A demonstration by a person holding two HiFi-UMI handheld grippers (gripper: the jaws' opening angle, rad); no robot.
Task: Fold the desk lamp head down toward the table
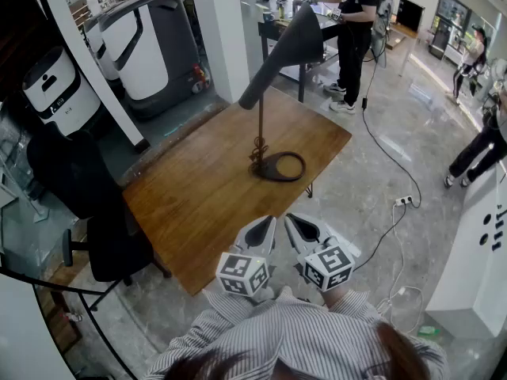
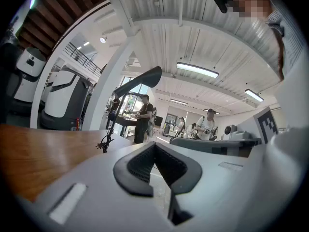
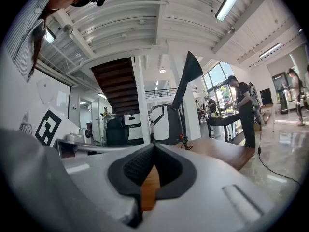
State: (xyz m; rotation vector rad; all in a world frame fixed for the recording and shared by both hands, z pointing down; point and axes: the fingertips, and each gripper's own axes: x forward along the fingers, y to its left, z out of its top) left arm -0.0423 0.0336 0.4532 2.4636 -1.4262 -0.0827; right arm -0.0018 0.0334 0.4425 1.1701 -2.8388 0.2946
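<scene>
left tool (image 1: 268, 226): jaws pressed together, empty | right tool (image 1: 291, 222): pressed together, empty | both held side by side at near tabletop (image 1: 190, 204) edge, seemingly staged before reaching | desk lamp (image 1: 262, 133): upright mid-tabletop, well apart from tools, lamp head (image 1: 293, 42) raised, not yet folded

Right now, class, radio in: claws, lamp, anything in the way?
Left claw and right claw shut, empty. Lamp upright, head raised, untouched. Nothing blocking.

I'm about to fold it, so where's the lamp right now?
Head view: the lamp stands on the table near its right edge, beyond the left gripper and right gripper.
</scene>
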